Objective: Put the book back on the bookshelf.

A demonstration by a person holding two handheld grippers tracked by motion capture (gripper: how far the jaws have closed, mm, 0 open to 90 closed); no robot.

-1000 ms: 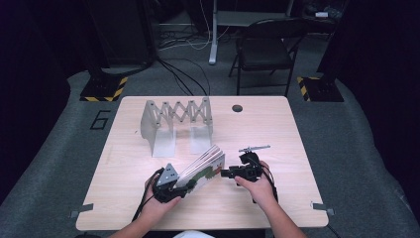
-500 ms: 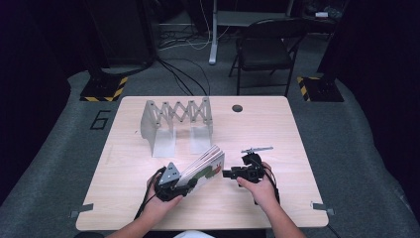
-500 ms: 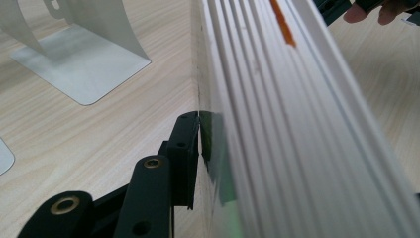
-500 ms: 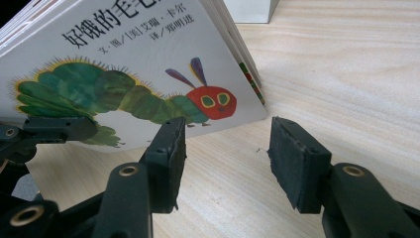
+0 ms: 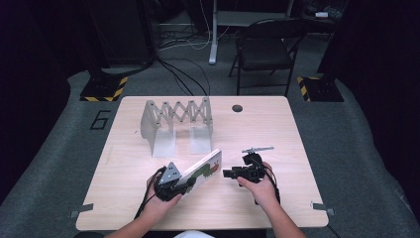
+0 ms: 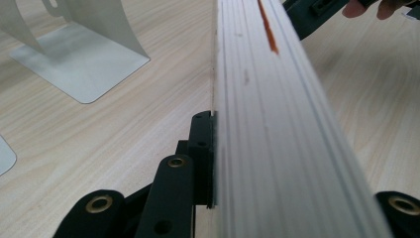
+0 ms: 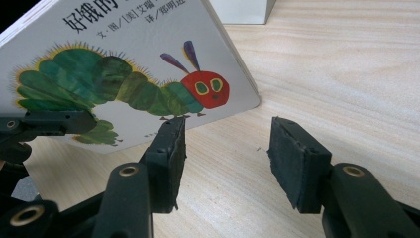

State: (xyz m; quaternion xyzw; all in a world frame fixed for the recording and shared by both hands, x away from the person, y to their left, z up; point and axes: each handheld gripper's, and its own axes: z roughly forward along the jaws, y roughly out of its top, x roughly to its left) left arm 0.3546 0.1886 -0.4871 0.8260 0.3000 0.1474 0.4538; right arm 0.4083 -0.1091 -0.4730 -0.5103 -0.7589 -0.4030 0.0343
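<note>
The left hand-held gripper (image 5: 179, 185) is held at the near left of the tabletop (image 5: 277, 129), and its jaws have just been closing on the book (image 5: 202, 171). In the left gripper view, a black pad (image 6: 202, 158) is pressed flat against the left face of the book (image 6: 267, 124), so the book is clamped at its near end.

The book is carried on edge and tilted, with its lower far corner close to the tabletop surface. In the high view its long axis is seen to run from the near left to the far right, away from the left hand-held gripper. The cover, printed with a green caterpillar with a red head (image 7: 210, 89), is turned toward the right hand-held gripper (image 5: 231, 173).

The right hand-held gripper is held just beside the far end of the book and is directed at it. In the right gripper view its jaws are seen spread apart, with bare tabletop between the pads (image 7: 297, 163); nothing is gripped. The left pad lies just in front of the lower edge of the cover.

Farther back, an expanding metal book rack (image 5: 176, 121) is stood on the tabletop, well apart from the book.
</note>
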